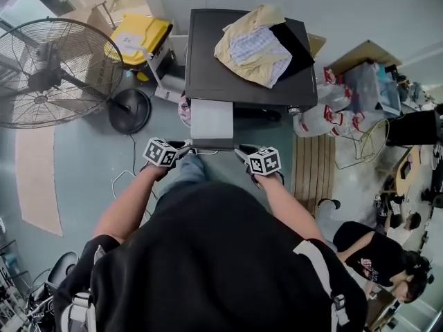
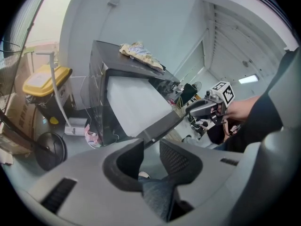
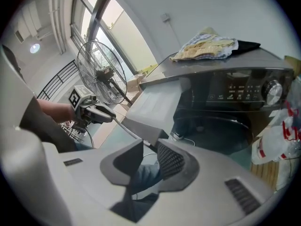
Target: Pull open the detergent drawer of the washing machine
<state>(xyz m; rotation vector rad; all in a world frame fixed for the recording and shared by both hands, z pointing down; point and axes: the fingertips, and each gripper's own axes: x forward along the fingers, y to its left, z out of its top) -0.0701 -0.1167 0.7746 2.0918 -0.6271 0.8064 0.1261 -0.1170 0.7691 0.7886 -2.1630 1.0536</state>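
Observation:
The dark grey washing machine [image 1: 228, 68] stands ahead with a heap of clothes [image 1: 256, 43] on its lid. Its white detergent drawer [image 1: 211, 120] is pulled far out toward me, ending in a dark front panel [image 1: 213, 144]. My left gripper [image 1: 185, 148] sits at the panel's left end, whose corner [image 2: 146, 138] lies between the jaws, which close on it. My right gripper [image 1: 242, 152] sits at the right end, jaws around that corner [image 3: 151, 140]. Each gripper shows in the other's view: the right gripper [image 2: 193, 109], the left gripper [image 3: 110, 114].
A big floor fan [image 1: 48, 71] and a yellow bin [image 1: 138, 37] stand to the left of the machine. White plastic bags [image 1: 325, 109] and a wooden pallet [image 1: 313, 168] lie to the right. Another person [image 1: 377, 254] crouches at the lower right. A cable [image 1: 128, 175] runs across the floor.

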